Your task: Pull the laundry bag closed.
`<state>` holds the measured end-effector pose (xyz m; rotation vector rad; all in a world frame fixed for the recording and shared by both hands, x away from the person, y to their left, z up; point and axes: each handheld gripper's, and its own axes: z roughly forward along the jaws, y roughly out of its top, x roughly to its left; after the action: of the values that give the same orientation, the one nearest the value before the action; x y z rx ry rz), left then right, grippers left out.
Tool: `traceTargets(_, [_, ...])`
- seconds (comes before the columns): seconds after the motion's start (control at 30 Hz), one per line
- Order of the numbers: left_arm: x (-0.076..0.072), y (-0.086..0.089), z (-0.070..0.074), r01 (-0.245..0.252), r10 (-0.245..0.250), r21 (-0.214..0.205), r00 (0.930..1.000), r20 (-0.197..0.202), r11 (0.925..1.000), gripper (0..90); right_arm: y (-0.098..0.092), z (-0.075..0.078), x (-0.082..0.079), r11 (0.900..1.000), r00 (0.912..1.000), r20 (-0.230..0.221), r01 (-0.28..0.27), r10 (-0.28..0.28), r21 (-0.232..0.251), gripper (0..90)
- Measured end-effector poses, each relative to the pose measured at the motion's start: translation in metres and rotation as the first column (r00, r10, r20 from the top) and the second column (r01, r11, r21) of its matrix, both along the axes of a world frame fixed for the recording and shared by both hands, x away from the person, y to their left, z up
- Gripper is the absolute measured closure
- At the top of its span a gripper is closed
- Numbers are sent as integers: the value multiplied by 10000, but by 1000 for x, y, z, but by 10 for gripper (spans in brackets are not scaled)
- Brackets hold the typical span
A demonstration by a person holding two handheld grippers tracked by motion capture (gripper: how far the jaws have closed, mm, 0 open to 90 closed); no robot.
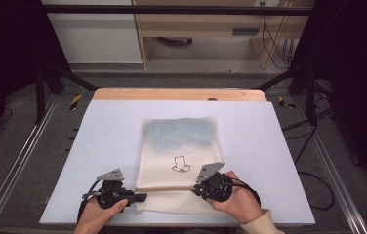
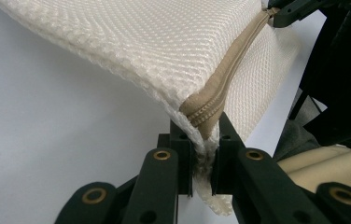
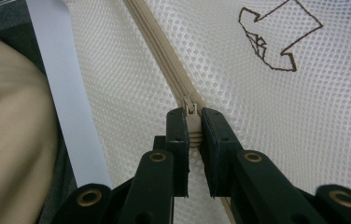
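White table top (image 1: pixel 113 146) with a wooden strip along its far edge, grey floor and metal rails either side, dark frame posts, and light cabinets with hanging cables at the back. Cream mesh laundry bag (image 1: pixel 179 156) lies flat mid-table, toward the near edge, long axis running away from the person; bluish contents show through its far half, and a small brown outline drawing (image 1: pixel 180 165) sits near its middle. Beige zipper (image 1: pixel 164 188) runs across the bag close to the near end. Left gripper (image 1: pixel 141 197) sits at the bag's near-left corner, lying level and pointing right; in the left gripper view its jaws are closed tight on the corner (image 2: pixel 205 149) where the zipper tape (image 2: pixel 225 79) ends, mesh pinched between the pads and lifted slightly off the table. Right gripper (image 1: pixel 196 187) is at the right end of the zipper line, pointing left; in the right gripper view its jaws are clamped on the beige zipper pull (image 3: pixel 193 126), slider just ahead of the tips, zipper teeth (image 3: pixel 159 51) running away up-left. The far right gripper also shows at the top of the left gripper view, on the zipper's other end. Both hands rest low near the table's near edge, cream sleeve (image 1: pixel 262 222) on the right arm.
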<state>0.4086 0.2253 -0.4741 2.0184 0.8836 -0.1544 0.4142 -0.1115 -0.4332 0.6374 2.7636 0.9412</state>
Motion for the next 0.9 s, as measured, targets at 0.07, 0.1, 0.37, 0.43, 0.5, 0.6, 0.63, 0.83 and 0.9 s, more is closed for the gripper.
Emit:
traceTargets(0.07, [0, 0, 0, 3, -3, -1, 10000, 1, 10000, 819, -1, 0, 0, 10000, 10000, 9, 18, -18, 36, 821])
traceTargets(0.1, [0, 0, 0, -12, 12, 22, 10000, 8, 10000, 819, -2, 0, 0, 10000, 10000, 21, 27, -27, -4, 821])
traceTargets(0.37, [0, 0, 0, -7, 7, 26, 10000, 10, 10000, 819, -5, -1, -1, 9999, 9999, 8, 119, -119, 69, 821])
traceTargets(0.43, [0, 0, 0, 1, -1, 32, 10000, 4, 10000, 819, -6, -1, -2, 9999, 9999, -38, 138, -138, 36, 821])
traceTargets(0.5, [0, -1, 0, 1, -1, 28, 10000, 5, 10000, 819, -7, -2, -2, 9999, 9999, -21, 128, -128, 85, 821])
traceTargets(0.6, [0, 0, 0, 8, -8, 25, 10000, 3, 10000, 819, -7, -1, -2, 9999, 9999, -12, 136, -136, 99, 821])
traceTargets(0.63, [0, 0, 0, 10, -10, 21, 10000, 2, 10000, 819, -7, -1, -2, 9999, 9999, 9, 117, -117, 103, 821])
traceTargets(0.83, [0, 0, 0, 7, -7, 17, 10000, -1, 10000, 819, -10, -1, -3, 9997, 9998, -5, 219, -219, 89, 821])
traceTargets(0.9, [0, 0, 0, 8, -8, 17, 10000, 13, 10000, 819, -11, -1, -3, 9997, 9998, -17, 219, -219, 100, 821])
